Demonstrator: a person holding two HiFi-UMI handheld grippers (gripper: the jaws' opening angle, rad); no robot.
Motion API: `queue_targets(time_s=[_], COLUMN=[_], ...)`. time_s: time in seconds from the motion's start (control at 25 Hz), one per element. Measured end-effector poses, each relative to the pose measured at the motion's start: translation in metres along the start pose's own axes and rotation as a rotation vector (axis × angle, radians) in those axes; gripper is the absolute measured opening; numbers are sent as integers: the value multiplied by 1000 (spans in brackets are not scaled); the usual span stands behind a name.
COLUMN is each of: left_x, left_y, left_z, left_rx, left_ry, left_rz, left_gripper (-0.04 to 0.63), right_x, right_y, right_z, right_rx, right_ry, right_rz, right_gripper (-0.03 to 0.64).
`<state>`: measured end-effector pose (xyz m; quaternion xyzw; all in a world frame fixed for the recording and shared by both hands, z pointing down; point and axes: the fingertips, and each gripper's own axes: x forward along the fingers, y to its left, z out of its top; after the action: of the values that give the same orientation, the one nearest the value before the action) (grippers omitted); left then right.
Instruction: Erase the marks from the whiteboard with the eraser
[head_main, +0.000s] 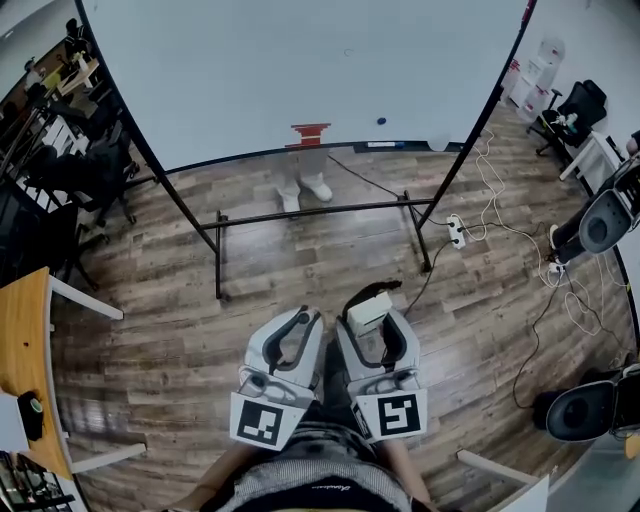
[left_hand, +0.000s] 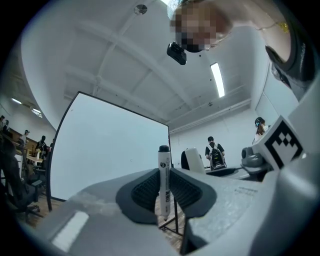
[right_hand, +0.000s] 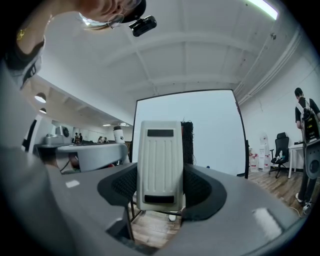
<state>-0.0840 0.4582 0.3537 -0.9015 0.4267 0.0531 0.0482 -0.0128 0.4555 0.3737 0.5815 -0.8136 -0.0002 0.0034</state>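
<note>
A large whiteboard on a black frame stands ahead of me; its surface looks plain white, with a small blue dot low on the right. My right gripper is shut on the white eraser, which stands upright between the jaws with its dark felt side to the right. My left gripper is shut on a white marker with a black cap, held upright. Both grippers hang low, close to my body, well short of the whiteboard and side by side.
A red object and small items lie on the board's tray. Someone's white shoes show behind the stand. A power strip with cables lies on the floor to the right, office chairs beyond, and a wooden table at left.
</note>
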Motion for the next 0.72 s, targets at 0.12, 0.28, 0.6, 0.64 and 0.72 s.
queue_targets(time_s=[0.12, 0.28, 0.6, 0.64, 0.72], left_x=[42, 111, 206, 216, 236], left_y=[18, 51, 93, 96, 102], left_z=[-7, -11, -11, -12, -12], left_rx=[13, 5, 18, 18, 24], left_ry=[1, 7, 11, 13, 16], left_rz=[3, 18, 56, 64, 78], left_gripper=[69, 69, 69, 70, 69], right_x=[41, 104, 186, 194, 211], right_y=[-25, -63, -124, -131, -146], right_z=[2, 11, 23, 24, 26], right_rx=[2, 0, -10, -2, 6], right_ry=[-4, -4, 1, 1, 1], right_rz=[13, 33, 70, 74, 80], right_gripper=[261, 261, 261, 261, 261])
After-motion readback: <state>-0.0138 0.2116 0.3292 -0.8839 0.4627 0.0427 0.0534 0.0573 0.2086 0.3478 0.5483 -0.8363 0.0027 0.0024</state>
